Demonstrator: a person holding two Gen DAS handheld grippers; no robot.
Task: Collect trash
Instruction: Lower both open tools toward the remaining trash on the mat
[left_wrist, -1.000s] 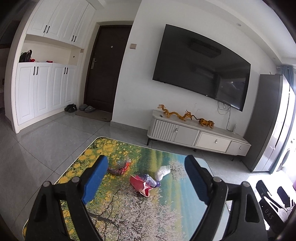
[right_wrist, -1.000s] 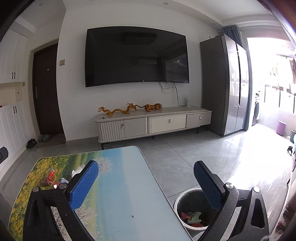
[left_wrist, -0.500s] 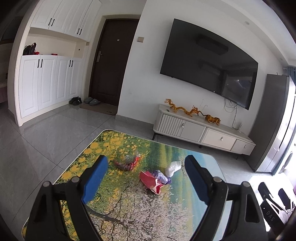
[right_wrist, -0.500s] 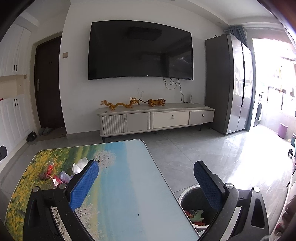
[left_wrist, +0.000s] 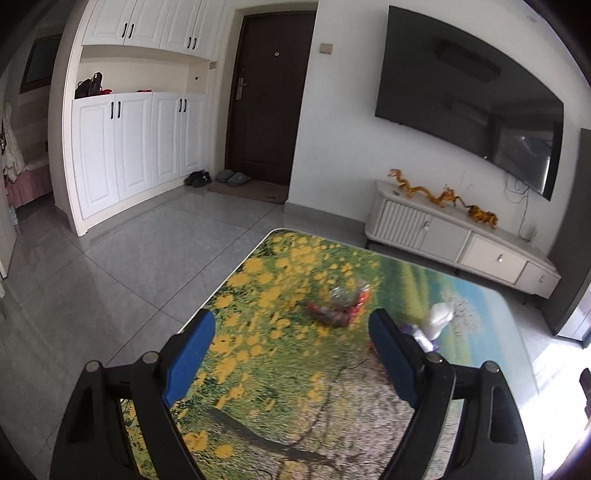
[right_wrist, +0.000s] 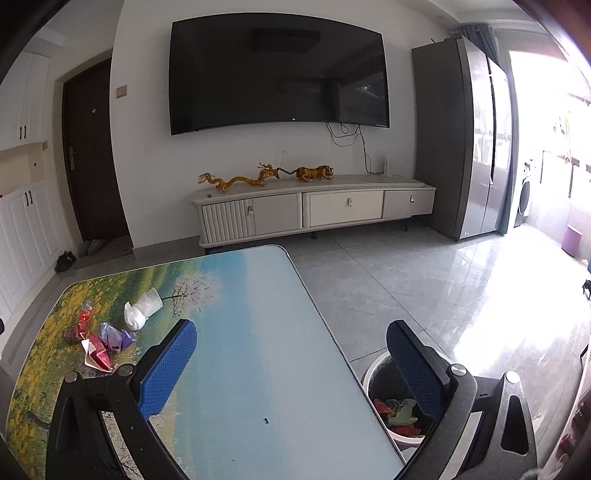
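Observation:
Trash lies on the picture-printed table (left_wrist: 280, 398) (right_wrist: 258, 332). A crumpled clear-and-red wrapper (left_wrist: 340, 304) (right_wrist: 79, 323) sits just ahead of my left gripper (left_wrist: 291, 332), which hangs open above the table with nothing between its blue pads. A white tissue wad (left_wrist: 437, 317) (right_wrist: 142, 308), a purple wrapper (left_wrist: 421, 338) (right_wrist: 116, 336) and a red-and-cream packet (right_wrist: 96, 354) lie to its right, partly hidden behind the right finger. My right gripper (right_wrist: 291, 349) is open and empty over the table's right side, beside the trash bin (right_wrist: 384, 397).
The round white-rimmed bin holds coloured scraps and stands on the tiled floor at the table's right edge. Beyond are a low TV cabinet (right_wrist: 314, 210), a wall TV (right_wrist: 277, 74), a grey fridge (right_wrist: 469, 144), a dark door (left_wrist: 269, 96) and white cupboards (left_wrist: 136, 144).
The left gripper has dropped and swung left, closer to the table; the clear-and-red wrapper now sits between its fingers' line of sight. The right gripper has sunk slightly. Both stay open.

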